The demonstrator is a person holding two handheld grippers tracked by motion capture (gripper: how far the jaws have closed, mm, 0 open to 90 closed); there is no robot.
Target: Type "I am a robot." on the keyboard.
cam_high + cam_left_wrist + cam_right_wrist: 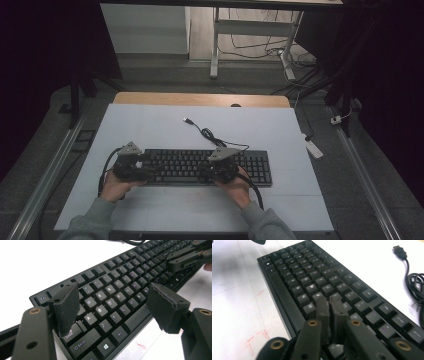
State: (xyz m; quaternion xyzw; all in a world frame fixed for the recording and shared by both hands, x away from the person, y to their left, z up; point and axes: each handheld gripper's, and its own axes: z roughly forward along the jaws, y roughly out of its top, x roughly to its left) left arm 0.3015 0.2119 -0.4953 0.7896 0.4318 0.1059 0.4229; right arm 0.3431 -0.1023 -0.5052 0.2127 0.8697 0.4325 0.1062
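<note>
A pale tabletop [150,125] takes up the middle of the high view, and a black keyboard [200,167] lies across its lower centre, long side running left to right. From the keyboard's upper edge a black cable [212,136] loops toward the upper middle of the frame and ends in a USB plug [187,120] lying loose on the surface. Two grey-sleeved forearms enter from the bottom edge. The left tongs [142,165] sit at the keyboard's left end, and in the left gripper view [112,307] their jaws stand spread wide apart over the letter keys near the lower left corner of the board, with nothing pinched between them; one pad hangs just above the Caps Lock key [72,333]. The right tongs [217,167] sit over the keyboard right of its middle. In the right gripper view [329,308], low in the centre of the frame, their jaws are almost pressed together, a thin slit left between the pads, pointing down at the keys just right of the letter block, holding nothing.
</note>
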